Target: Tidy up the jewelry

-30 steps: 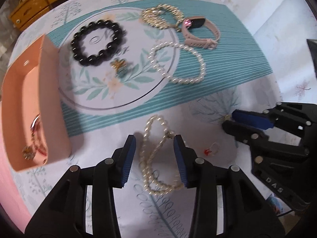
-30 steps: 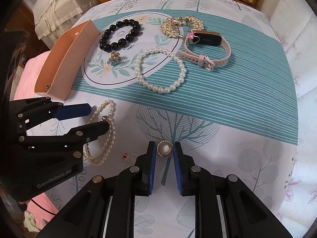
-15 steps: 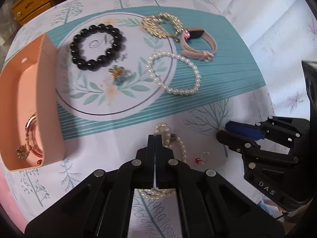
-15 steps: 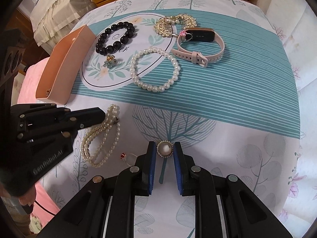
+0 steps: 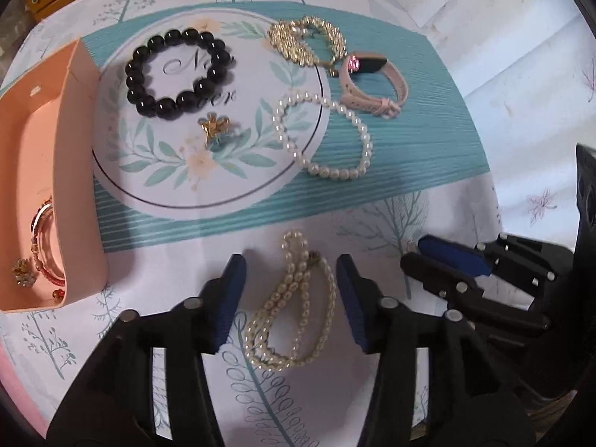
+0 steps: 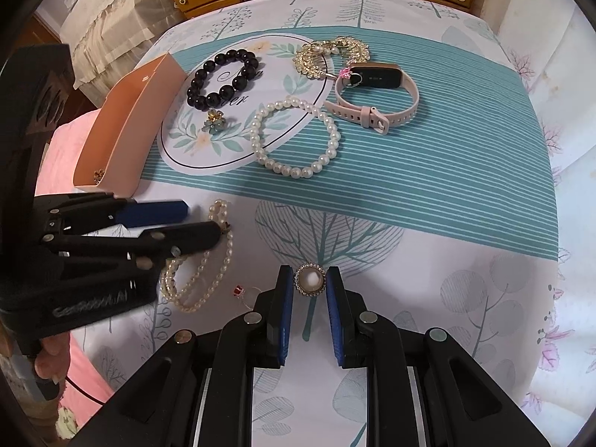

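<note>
Left wrist view: left gripper spread wide, straddling the small-pearl strand on the cloth, gripping nothing. Pink box off to the left, a few pieces inside. Risk: closing off-centre, pinching one loop only, strand slipping out on the lift.

Right wrist view: right gripper clamped on the pearl brooch. Risk: round edge squirting free if the squeeze eases.
</note>
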The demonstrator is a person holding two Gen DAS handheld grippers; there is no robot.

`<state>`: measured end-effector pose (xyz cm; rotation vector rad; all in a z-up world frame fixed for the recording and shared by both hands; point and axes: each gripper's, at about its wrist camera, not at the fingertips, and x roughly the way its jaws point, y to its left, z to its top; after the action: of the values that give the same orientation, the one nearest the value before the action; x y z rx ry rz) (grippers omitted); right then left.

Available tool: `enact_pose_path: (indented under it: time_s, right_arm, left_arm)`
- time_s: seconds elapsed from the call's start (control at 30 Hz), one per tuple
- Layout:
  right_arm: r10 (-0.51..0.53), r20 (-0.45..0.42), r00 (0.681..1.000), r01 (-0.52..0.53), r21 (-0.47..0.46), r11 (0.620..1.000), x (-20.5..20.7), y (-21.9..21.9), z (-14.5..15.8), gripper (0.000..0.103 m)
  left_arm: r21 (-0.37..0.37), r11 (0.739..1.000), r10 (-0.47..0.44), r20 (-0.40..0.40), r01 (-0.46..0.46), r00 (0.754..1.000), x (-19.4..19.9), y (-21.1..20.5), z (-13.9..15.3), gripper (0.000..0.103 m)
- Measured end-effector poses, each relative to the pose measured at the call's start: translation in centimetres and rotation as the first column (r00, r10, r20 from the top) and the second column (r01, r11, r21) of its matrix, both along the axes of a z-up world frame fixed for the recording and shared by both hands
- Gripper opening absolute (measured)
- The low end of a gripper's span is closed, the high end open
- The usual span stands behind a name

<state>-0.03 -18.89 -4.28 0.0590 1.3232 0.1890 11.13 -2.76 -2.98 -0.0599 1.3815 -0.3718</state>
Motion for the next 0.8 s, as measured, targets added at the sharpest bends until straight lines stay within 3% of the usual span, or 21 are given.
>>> enact_pose_path:
  time_s: [0.1, 0.2, 0.3, 0.63, 0.73, 0.8]
  right_arm:
    - [-0.008, 0.001, 1.000, 0.008, 0.001, 1.000, 0.0, -0.2, 0.0, 0.018]
    - [-0.010, 0.000, 1.000, 0.010, 0.002, 1.000, 0.0, -0.2, -0.2, 0.018]
    - [-0.011, 0.000, 1.000, 0.011, 0.003, 1.000, 0.0, -0.1, -0.3, 0.018]
    - [-0.020, -0.004, 1.000, 0.020, 0.011, 1.000, 0.0, -0.2, -0.7, 0.018]
    - [-0.027, -0.006, 1.000, 0.027, 0.019, 0.999, -0.1, -0.4, -0.8, 0.018]
    - [-0.031, -0.006, 1.000, 0.031, 0.023, 0.999, -0.1, -0.5, -0.9, 0.018]
  left_arm:
    - [0.023, 1.000, 0.012, 0.019, -0.013, 1.000, 0.5, -0.6, 0.3, 0.047]
    - [0.033, 0.999, 0.019, 0.026, -0.019, 1.000, 0.6, -1.0, 0.4, 0.031]
    - [0.047, 0.999, 0.017, 0.025, -0.018, 1.000, 0.9, -1.3, -1.0, 0.025]
    - [0.143, 0.990, -0.014, 0.028, 0.010, 1.000, 1.5, -4.2, -2.2, 0.022]
    - [0.148, 0.989, -0.029, 0.005, 0.028, 1.000, 1.9, -5.6, -2.7, 0.008]
    - [0.154, 0.988, -0.032, 0.009, 0.030, 0.999, 1.9, -6.3, -2.9, 0.008]
